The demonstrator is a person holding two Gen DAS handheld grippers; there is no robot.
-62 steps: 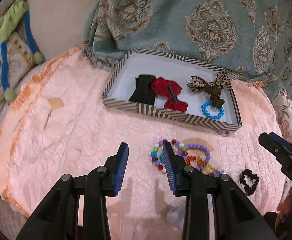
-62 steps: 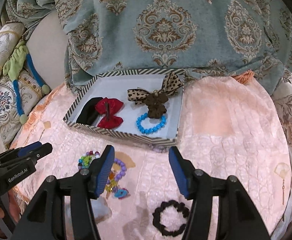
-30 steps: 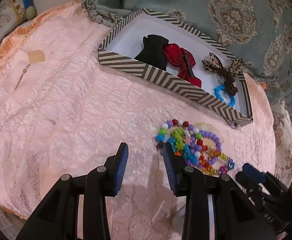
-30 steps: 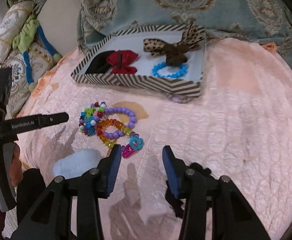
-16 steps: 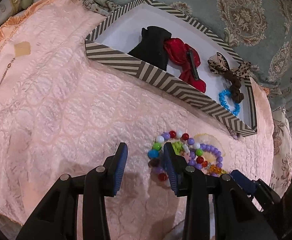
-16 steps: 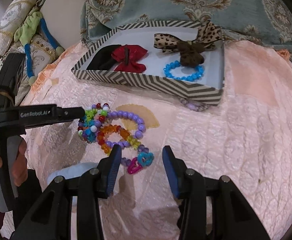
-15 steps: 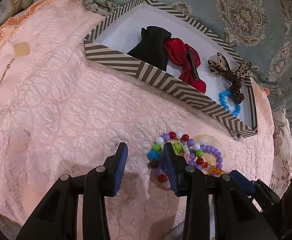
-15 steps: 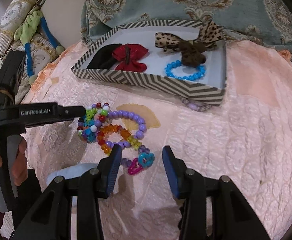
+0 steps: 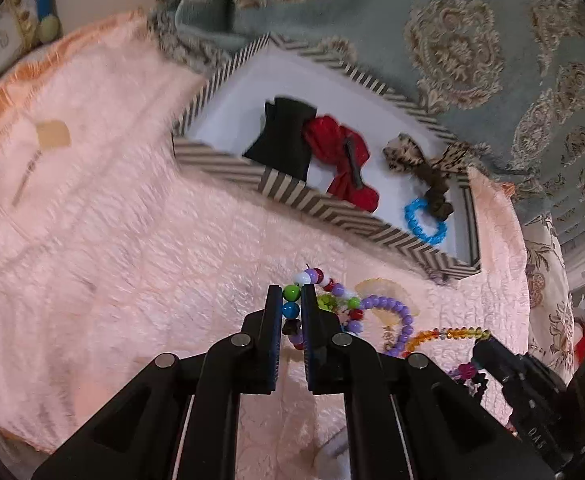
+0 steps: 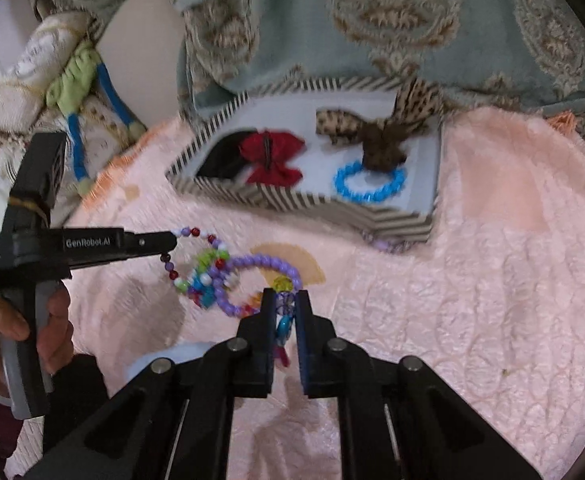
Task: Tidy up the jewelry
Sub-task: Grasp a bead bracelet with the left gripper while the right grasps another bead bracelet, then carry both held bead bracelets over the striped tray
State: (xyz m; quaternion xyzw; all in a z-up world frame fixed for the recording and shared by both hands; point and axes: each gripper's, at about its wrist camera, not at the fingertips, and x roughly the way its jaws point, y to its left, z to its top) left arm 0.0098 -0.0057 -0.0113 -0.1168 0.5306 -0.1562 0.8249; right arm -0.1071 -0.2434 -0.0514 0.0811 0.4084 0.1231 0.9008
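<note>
While tilted steeply down, each hand-held gripper (image 9: 291, 308) (image 10: 283, 308) pinches the tangled bead bracelets (image 10: 228, 276).

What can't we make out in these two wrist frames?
- Left wrist view: right gripper tips, hidden behind the orange beads.
- Both views: bead tangle, motion-blurred; the number of strands is unclear.
- Right wrist view: small purple item tucked under the striped box; identity unclear.

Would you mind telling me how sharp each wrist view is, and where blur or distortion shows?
Left wrist view: tongs crisp, pink quilt smeared, striped box bowed by fisheye. Right wrist view: tongs sharp, bead bracelets and box motion-blurred, corners vignetted black.
</note>
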